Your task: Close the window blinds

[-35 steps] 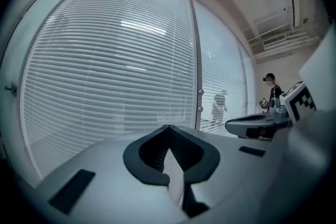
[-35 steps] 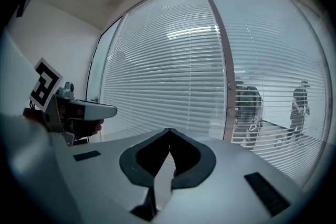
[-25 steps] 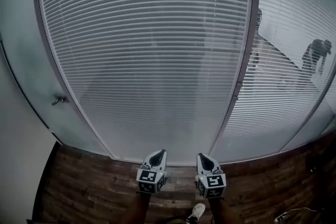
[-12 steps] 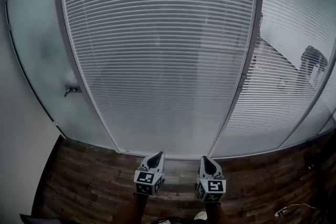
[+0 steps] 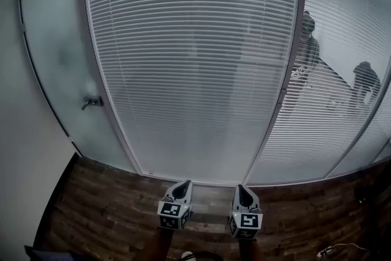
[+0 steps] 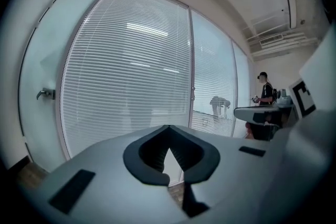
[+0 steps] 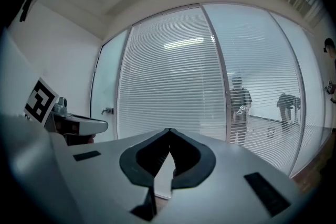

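White slatted blinds [image 5: 195, 58] fill the middle glass pane, their slats turned nearly flat so little shows through. The right pane's blinds [image 5: 342, 88] let two people behind the glass show through. On the grey frame post between the panes sits a small knob [image 5: 280, 104]. My left gripper [image 5: 181, 184] and right gripper [image 5: 244, 188] hang low side by side above the floor, well short of the glass. Both are shut and hold nothing. In the gripper views, the left gripper [image 6: 169, 126] and right gripper [image 7: 169, 130] point at the blinds.
A frosted glass door [image 5: 58, 70] with a metal handle [image 5: 91, 102] stands left of the blinds, next to a plain wall. Dark wood flooring [image 5: 104, 205] runs up to the glass. A thin cable [image 5: 336, 249] lies at the bottom right.
The head view has swung left, so the door and its handle sit further right in the picture. A person behind the right pane now shows upright near the frame post. Both grippers stay low and shut.
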Demonstrator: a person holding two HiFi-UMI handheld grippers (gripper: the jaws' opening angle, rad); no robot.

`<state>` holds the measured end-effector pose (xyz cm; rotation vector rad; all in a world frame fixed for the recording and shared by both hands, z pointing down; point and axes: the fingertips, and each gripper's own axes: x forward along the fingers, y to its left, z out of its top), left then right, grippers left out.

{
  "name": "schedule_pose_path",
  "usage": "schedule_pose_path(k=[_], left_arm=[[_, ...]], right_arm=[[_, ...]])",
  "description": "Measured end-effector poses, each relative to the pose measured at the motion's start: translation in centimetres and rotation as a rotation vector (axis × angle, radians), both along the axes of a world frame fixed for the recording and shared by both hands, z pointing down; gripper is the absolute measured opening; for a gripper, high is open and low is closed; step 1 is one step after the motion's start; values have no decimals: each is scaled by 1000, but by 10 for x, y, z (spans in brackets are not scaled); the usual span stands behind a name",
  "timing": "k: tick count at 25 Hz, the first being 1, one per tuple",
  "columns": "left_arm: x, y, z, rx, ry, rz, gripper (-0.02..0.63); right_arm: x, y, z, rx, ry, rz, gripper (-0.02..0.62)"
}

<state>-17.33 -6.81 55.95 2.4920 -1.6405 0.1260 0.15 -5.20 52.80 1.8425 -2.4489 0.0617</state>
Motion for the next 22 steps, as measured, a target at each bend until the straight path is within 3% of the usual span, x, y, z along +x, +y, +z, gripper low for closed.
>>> schedule_pose_path(k=[5,12,18,22], left_arm=[[15,6,4,-40,43,17,-5],[28,17,-6,-20,35,13,-5],[32,23,-14,1,9,22,-5],[28,28,-12,-13,-2,6,-5]], right_arm=[[10,9,-3,-7,-2,-4,3],[33,14,-8,4,0,8,3],[25,16,-3,21,-45,-41,3],[20,20,-9,17,-25,-40,3]])
